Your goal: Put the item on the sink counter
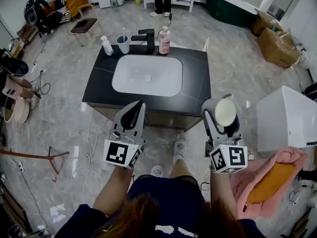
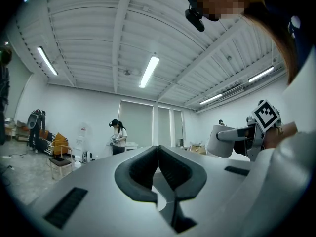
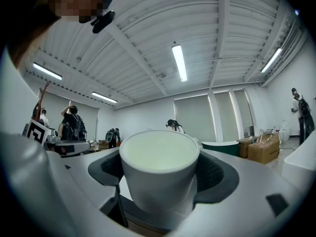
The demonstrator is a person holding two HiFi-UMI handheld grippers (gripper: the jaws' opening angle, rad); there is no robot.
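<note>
A white cup [image 1: 226, 114] sits between the jaws of my right gripper [image 1: 222, 108], its open mouth facing up toward me. In the right gripper view the cup [image 3: 159, 154] fills the gap of the right gripper [image 3: 159, 174], gripped on both sides. My left gripper [image 1: 137, 106] is shut with nothing in it; its jaws [image 2: 158, 154] meet edge to edge. Both grippers hover in front of the near edge of the black sink counter [image 1: 196, 78], which has a white basin [image 1: 147, 74]. The cup-holding gripper [image 2: 232, 140] also shows in the left gripper view.
Along the counter's back stand a small white bottle [image 1: 107, 46], a cup with a toothbrush [image 1: 123, 43], a black faucet [image 1: 147, 38] and a pink soap bottle [image 1: 164, 39]. A white box [image 1: 285, 118] and pink towel [image 1: 270, 180] lie right. Cables cross the floor on the left.
</note>
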